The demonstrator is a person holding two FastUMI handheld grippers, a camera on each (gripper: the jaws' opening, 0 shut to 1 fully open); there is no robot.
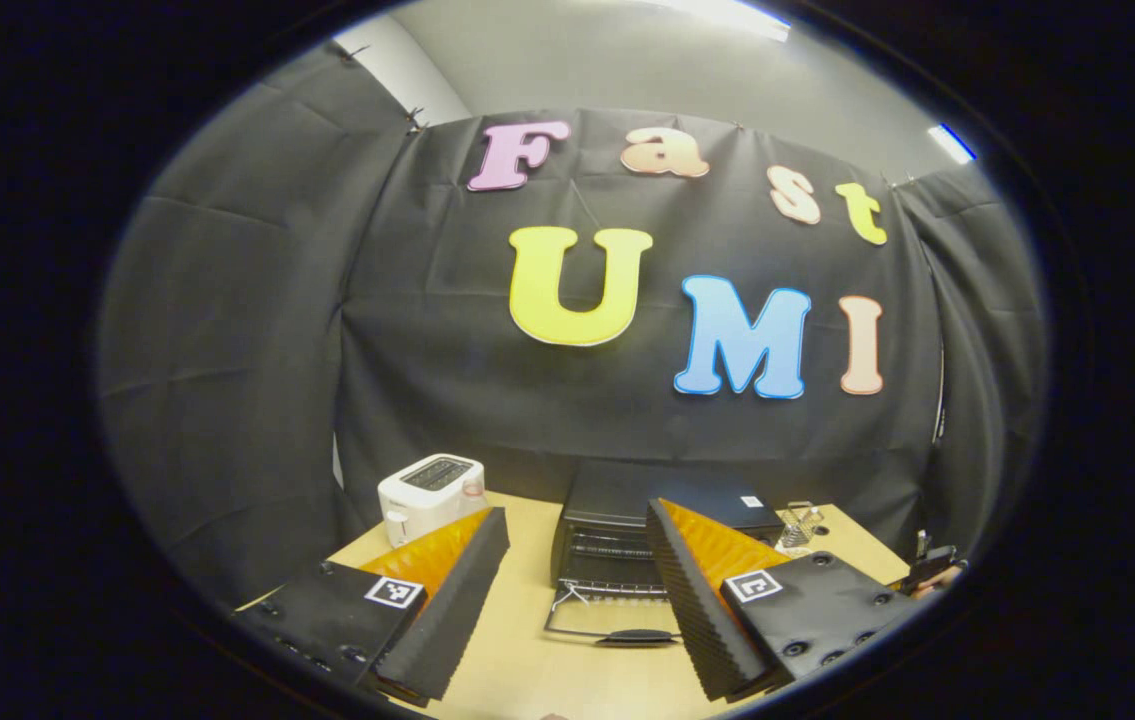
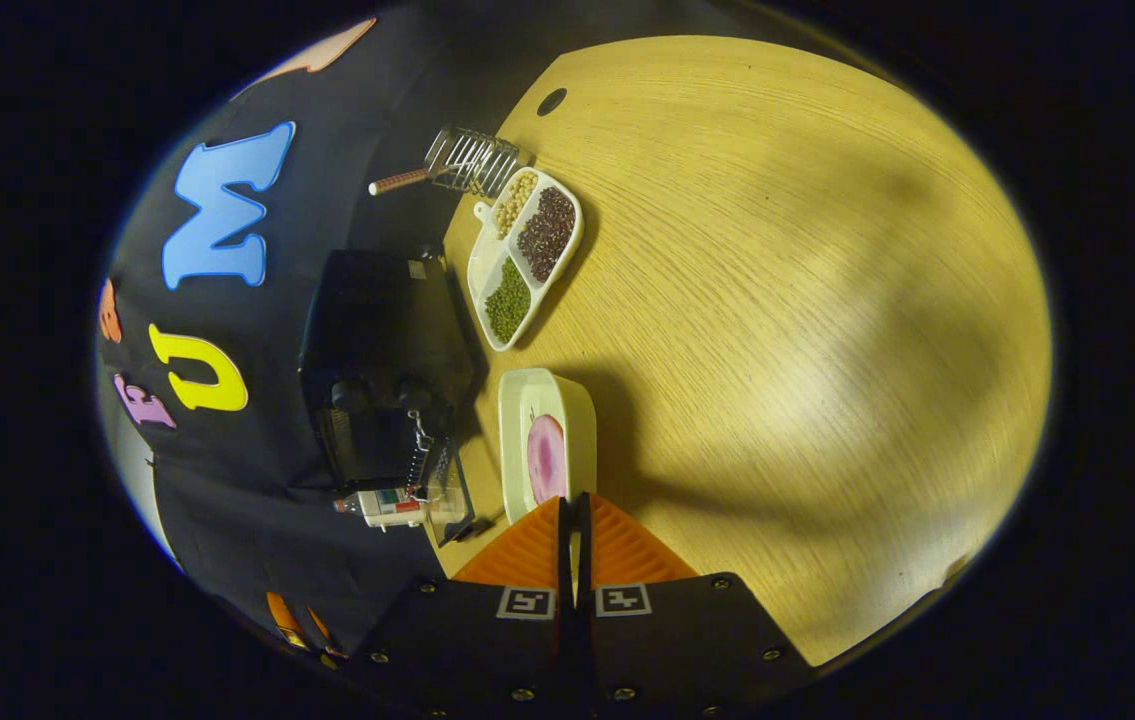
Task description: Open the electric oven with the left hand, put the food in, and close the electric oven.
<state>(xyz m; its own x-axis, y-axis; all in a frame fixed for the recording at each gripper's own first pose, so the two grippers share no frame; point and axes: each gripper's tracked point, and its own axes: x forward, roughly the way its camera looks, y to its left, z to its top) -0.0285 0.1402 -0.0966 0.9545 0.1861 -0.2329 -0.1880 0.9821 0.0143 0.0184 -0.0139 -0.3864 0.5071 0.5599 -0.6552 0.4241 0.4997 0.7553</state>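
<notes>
The left gripper (image 1: 577,570) has its two fingers spread wide, ridged pads facing each other over bare counter (image 1: 517,640) and holding nothing. Between and beyond them sits the electric oven (image 1: 627,520) — a black, boxy metal case with its door (image 1: 617,615) dropped flat toward the camera, a dark bar handle along its front edge and wire racks showing inside. To the left of the oven stands one white toaster (image 1: 430,495), rounded at the corners, with a slotted top.

The right gripper (image 2: 575,520) has its fingers pressed together on the near rim of a pale, rectangular tray (image 2: 582,420). On the tray lies the food (image 2: 546,458) — one oval pink slice with a lighter edge. The tray rests on light wood-grain counter just beside the oven. Past it lies one white divided dish (image 2: 525,258) with three compartments: green grains, dark grains and pale beans. Farther off, at the counter's edge, is one wire rack (image 2: 472,160) with a wooden handle.
</notes>
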